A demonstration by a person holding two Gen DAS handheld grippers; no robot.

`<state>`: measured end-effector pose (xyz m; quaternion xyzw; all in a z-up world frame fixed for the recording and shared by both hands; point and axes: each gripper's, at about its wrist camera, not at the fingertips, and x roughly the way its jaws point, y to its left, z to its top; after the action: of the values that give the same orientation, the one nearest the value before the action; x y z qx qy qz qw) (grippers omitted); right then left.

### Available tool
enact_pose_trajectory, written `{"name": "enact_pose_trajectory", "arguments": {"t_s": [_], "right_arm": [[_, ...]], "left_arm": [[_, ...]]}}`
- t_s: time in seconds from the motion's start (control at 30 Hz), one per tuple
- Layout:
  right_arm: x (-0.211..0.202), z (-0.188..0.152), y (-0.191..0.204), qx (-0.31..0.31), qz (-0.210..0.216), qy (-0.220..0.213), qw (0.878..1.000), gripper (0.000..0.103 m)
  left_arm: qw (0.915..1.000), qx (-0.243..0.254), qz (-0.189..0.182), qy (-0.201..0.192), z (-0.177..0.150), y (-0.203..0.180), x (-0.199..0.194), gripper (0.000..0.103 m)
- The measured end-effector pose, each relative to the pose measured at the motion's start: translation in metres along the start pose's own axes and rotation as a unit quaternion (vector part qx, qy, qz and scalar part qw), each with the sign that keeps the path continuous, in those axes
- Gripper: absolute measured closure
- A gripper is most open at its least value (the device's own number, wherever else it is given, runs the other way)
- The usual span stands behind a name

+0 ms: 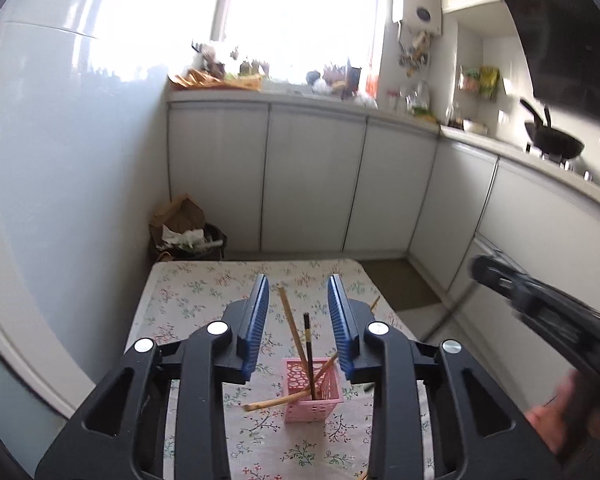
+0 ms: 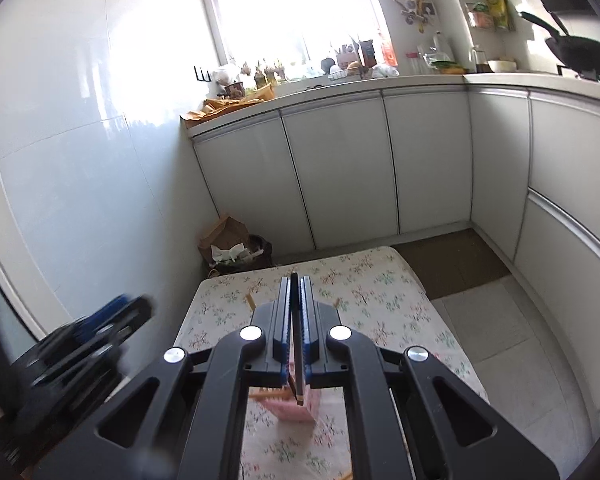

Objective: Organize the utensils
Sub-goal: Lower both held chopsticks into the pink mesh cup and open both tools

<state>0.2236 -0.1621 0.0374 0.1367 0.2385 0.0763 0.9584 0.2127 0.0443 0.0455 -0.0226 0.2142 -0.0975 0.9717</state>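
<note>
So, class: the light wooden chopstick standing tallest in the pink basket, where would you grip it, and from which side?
Grip the wooden chopstick on its bare upper shaft, coming down from above with open jaws either side. It leans up and left out of the pink basket, well clear of the black chopstick beside it.

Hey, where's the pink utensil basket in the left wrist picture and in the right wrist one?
Left wrist view: the pink basket stands on the floral tablecloth, low in the centre, between the open left gripper fingers.
Right wrist view: low centre, the basket is blurred and mostly hidden behind the right gripper, which is shut on a dark chopstick.
Shared landmark: the trash bin beyond the table.
</note>
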Motion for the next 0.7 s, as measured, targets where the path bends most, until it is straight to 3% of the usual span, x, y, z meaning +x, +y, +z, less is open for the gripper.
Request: {"name": "enact_pose_trajectory", "arguments": {"t_s": [0.17,0.43,0.53,0.6,0.7], "right_arm": [[0.032,-0.002,0.016,-0.014,-0.001,0.001,1.000,0.099],[0.080,-0.033,0.024,-0.016,0.004,0.047,0.999,0.098],[0.075,-0.036,0.023,-0.020,-0.009,0.044,0.999,0.089],[0.067,-0.036,0.021,-0.024,-0.019,0.036,0.999,0.076],[0.058,-0.036,0.017,-0.024,-0.025,0.034,0.999,0.075]], "left_arm": [[0.9993,-0.025,0.020,-0.019,-0.008,0.025,-0.017,0.073],[0.9978,-0.063,0.022,-0.001,-0.022,0.053,-0.007,0.073],[0.9974,-0.069,0.021,0.008,-0.027,0.057,-0.003,0.073],[0.9973,-0.070,0.018,0.010,-0.028,0.057,-0.004,0.073],[0.9975,-0.067,0.015,0.013,-0.028,0.054,-0.006,0.071]]}}
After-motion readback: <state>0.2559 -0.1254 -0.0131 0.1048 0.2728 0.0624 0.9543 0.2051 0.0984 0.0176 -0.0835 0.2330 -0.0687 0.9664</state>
